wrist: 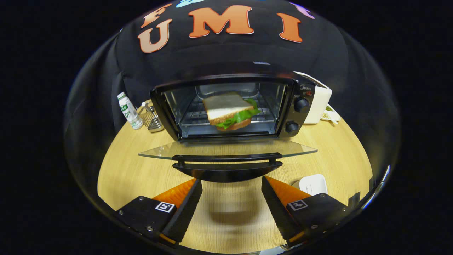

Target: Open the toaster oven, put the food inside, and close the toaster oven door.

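Jaws (231, 189) were spread wide with nothing between them, only bare wooden surface (134, 170) showing in the gap. Their tips sat just short of the toaster oven door's handle (226, 161), apart from it and a little below it.

The toaster oven (233, 106) stood on the surface beyond the jaws, against the black cloth wall. Its glass door (226, 148) was fully dropped, lying roughly flat and projecting toward the jaws, with the dark handle along its near edge. The cavity was open and the wire rack (193, 113) was visible inside.

The sandwich (230, 110) was inside the oven cavity, roughly centred, on or just above the rack; contact could not be confirmed. It was white bread with green lettuce sticking out on the right side, and it sat tilted. Two control knobs (302, 105) were on the oven's right-hand panel, one above the other.

Left of the oven: a small white bottle (130, 110) with a green label, upright, and just beside it a wire basket (152, 118). Right of the oven, touching or nearly touching its side: a white appliance (318, 102). A small white dish (313, 184) lay on the surface just beyond the right-hand jaw.
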`<action>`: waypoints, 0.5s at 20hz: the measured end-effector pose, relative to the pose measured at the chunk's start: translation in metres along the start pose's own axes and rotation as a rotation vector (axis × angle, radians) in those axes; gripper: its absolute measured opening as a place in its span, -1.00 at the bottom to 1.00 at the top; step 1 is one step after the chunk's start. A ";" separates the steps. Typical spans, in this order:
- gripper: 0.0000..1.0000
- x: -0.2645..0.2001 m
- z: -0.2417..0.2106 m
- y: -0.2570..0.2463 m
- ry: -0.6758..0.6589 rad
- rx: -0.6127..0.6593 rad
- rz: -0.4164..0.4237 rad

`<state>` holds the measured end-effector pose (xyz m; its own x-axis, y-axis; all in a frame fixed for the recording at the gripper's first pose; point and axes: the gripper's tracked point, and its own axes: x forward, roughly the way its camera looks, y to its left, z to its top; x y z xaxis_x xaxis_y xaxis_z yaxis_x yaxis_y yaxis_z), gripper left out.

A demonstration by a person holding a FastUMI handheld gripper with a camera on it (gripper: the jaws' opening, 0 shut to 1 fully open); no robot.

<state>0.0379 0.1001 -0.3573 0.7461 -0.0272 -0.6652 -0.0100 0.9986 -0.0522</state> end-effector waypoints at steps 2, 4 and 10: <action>1.00 -0.002 0.019 0.002 -0.025 0.028 0.011; 0.99 -0.001 0.036 0.005 -0.056 0.061 0.030; 0.98 0.020 0.082 0.006 -0.161 0.108 0.046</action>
<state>0.1075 0.1094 -0.3094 0.8437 0.0176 -0.5366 0.0186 0.9979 0.0619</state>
